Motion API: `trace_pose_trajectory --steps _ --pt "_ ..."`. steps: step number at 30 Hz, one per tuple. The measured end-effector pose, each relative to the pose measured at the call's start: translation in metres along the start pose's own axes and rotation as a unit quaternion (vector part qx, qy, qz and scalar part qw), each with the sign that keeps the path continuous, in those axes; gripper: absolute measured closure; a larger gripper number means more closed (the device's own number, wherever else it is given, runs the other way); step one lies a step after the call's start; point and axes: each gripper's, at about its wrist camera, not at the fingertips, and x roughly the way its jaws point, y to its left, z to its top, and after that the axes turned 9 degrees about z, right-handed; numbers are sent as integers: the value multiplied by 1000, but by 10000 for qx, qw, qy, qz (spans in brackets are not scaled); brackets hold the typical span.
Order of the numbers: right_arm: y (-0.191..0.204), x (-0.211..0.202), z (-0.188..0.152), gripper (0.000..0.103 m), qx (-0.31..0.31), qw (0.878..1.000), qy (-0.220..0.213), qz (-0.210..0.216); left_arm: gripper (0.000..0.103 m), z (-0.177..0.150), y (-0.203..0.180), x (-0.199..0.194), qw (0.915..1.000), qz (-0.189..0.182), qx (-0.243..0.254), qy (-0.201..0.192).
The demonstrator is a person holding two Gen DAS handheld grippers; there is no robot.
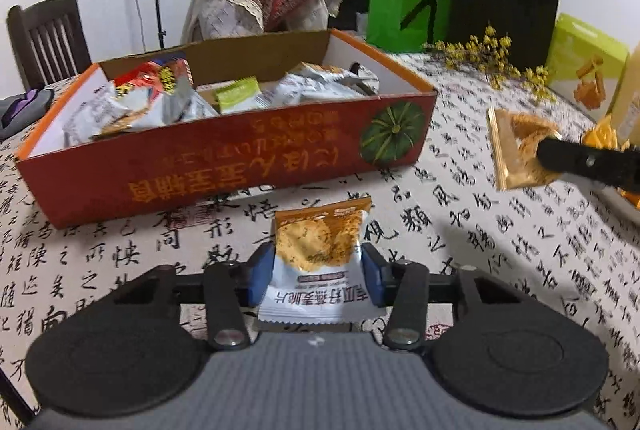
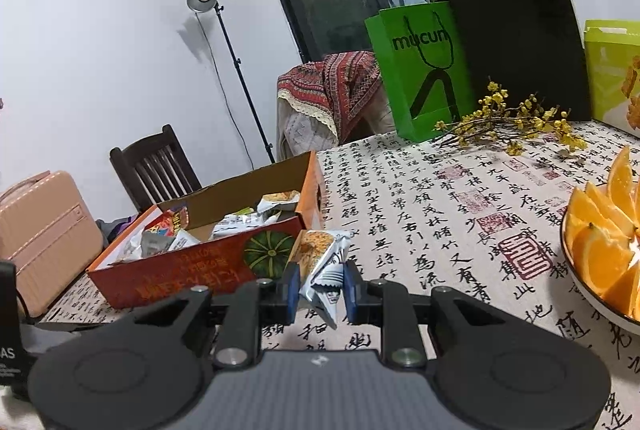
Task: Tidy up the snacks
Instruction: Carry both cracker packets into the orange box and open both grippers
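A white and orange snack packet [image 1: 318,238] lies flat on the calligraphy tablecloth just in front of the red cardboard box [image 1: 224,157]. My left gripper [image 1: 318,268] has its blue pads against the packet's two sides, shut on it. The box has a pumpkin picture and holds several snack packets. My right gripper [image 2: 320,286] is shut on a crumpled silver and orange packet [image 2: 320,254], held above the table beside the box's [image 2: 192,270] right end. In the left wrist view the same packet [image 1: 512,145] shows golden at the right, pinched by a black finger [image 1: 580,161].
A green paper bag [image 2: 420,69], a black bag [image 2: 516,37] and a yellow flower branch [image 2: 512,121] stand at the table's far side. A plate of orange wedges [image 2: 600,230] sits at the right, a light-green box [image 1: 584,57] behind it. Chair [image 2: 156,165] and pink suitcase [image 2: 44,230] at left.
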Motion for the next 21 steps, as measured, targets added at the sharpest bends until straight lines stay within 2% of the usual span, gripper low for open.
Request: trace_pose_trajectory --steps 7,14,21 --pt "12 3 5 81 -125 9999 -15 79 56 11 10 -26 9987 50 -213 -451" --pt "29 10 22 81 -242 9994 -132 215 56 33 27 -56 9937 68 -472 -1013" --pt "49 29 51 81 -277 9984 -305 380 56 63 46 -58 9879 210 -805 -1306"
